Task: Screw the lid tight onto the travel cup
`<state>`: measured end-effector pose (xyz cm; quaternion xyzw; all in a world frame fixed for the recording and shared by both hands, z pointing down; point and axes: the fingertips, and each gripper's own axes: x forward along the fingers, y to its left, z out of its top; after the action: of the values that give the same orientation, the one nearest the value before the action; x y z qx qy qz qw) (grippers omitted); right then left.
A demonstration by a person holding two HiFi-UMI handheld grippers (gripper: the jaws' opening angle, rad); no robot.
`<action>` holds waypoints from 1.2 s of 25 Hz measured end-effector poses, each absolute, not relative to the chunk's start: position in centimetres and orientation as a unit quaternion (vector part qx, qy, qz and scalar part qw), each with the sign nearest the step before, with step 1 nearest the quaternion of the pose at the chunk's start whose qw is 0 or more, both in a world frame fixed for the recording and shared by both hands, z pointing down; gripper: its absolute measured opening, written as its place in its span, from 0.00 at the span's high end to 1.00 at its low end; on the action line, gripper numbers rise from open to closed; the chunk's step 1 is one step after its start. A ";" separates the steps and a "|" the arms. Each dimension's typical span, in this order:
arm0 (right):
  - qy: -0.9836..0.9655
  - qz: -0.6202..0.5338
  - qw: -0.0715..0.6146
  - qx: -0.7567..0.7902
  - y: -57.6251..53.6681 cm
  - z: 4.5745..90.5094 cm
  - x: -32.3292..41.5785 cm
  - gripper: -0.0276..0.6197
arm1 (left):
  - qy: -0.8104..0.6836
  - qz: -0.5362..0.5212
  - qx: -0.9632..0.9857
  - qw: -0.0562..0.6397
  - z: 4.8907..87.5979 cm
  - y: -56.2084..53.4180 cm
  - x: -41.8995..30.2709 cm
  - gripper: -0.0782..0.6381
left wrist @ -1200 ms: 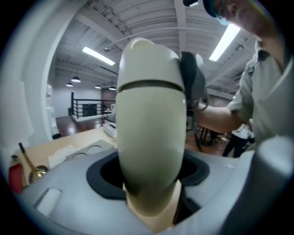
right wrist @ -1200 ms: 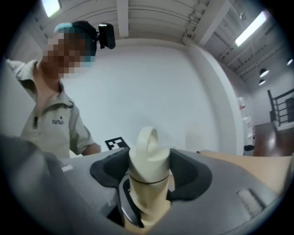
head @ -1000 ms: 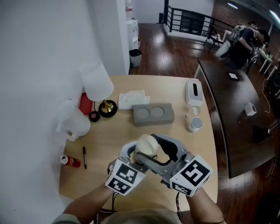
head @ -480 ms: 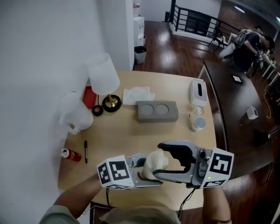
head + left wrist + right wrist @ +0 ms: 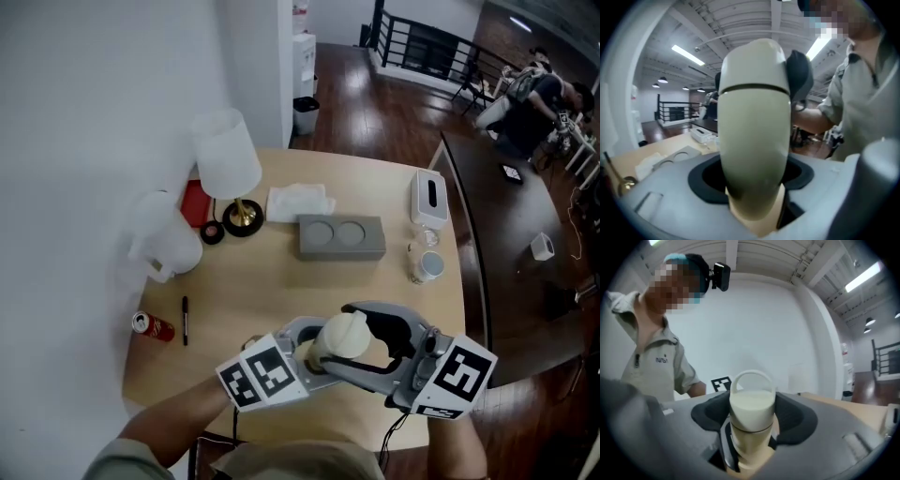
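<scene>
The travel cup (image 5: 336, 339) is held up off the table (image 5: 272, 281), on the person's side of the grey block (image 5: 342, 236) with two round hollows and well apart from it. The left gripper (image 5: 753, 174) pinches the cup's body, with a dark pad tight against each side. In its view the cup fills the middle, so the cup's lower end is lost down between the jaws. Little more than a corner of the grey block shows past it. The right gripper (image 5: 752, 413) stands wide about the lid (image 5: 752, 408), which has a loop handle on top. Its jaws have just been closing a little, and the pads lie against both sides of the lid with no gap showing. From the head view both grippers wrap the cup, so only its pale rounded top is plain.

A lamp (image 5: 225, 155) stands left of the block and a tissue box (image 5: 427, 199) right of it. A red can (image 5: 153, 325) and a pen (image 5: 185, 320) lie to the block's left, nearer the person. The people beyond the block are too small to make out
</scene>
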<state>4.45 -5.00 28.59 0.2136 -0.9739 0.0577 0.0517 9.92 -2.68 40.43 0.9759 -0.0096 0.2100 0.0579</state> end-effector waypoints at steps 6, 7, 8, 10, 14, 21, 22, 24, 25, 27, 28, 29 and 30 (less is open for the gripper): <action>-0.925 0.063 0.073 0.369 -7.9 30.2 5.0 0.51 | -0.169 0.245 0.954 0.047 42.7 -6.9 9.2 0.45; -0.926 0.064 0.078 0.364 -7.8 30.4 4.8 0.51 | -0.151 0.240 0.957 0.056 42.7 -6.6 9.3 0.45; -0.930 0.064 0.081 0.352 -7.5 30.4 4.7 0.50 | -0.122 0.226 0.964 0.069 42.3 -5.9 9.4 0.45; -0.944 0.067 0.077 0.314 -6.6 30.0 4.6 0.50 | -0.044 0.179 0.977 0.112 41.0 -4.2 9.7 0.45; -0.964 0.086 0.034 0.250 -4.9 28.4 5.6 0.45 | 0.074 0.131 0.976 0.157 39.0 -0.9 9.6 0.45; -0.986 0.135 0.008 0.099 -1.9 27.8 5.0 0.45 | 0.187 0.178 0.957 0.132 39.0 3.5 9.4 0.45; -0.987 0.137 0.005 0.087 -1.5 27.6 4.8 0.45 | 0.191 0.181 0.956 0.130 39.0 3.8 9.4 0.45; -0.988 0.125 0.005 0.092 -1.3 27.5 4.6 0.51 | 0.184 0.186 0.957 0.125 39.1 3.8 9.5 0.45; -0.988 0.115 0.009 0.108 -1.6 27.7 4.7 0.52 | 0.172 0.189 0.959 0.121 39.3 3.4 9.6 0.45; -0.984 0.090 0.020 0.150 -2.4 28.0 4.8 0.52 | 0.134 0.194 0.966 0.108 39.8 2.1 9.7 0.45; -0.981 0.079 0.026 0.175 -2.8 28.0 4.7 0.52 | 0.107 0.197 0.970 0.099 40.0 1.2 9.8 0.45; -0.976 0.069 0.033 0.204 -3.3 28.1 4.7 0.52 | 0.076 0.200 0.973 0.090 40.2 0.3 9.9 0.45; -0.969 0.060 0.041 0.238 -3.9 28.3 4.9 0.52 | 0.040 0.203 0.975 0.080 40.4 -0.8 10.0 0.45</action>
<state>4.88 -3.92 28.34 0.2379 -0.9686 0.0596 0.0409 10.03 -0.79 40.39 0.9750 0.0400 0.2034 0.0803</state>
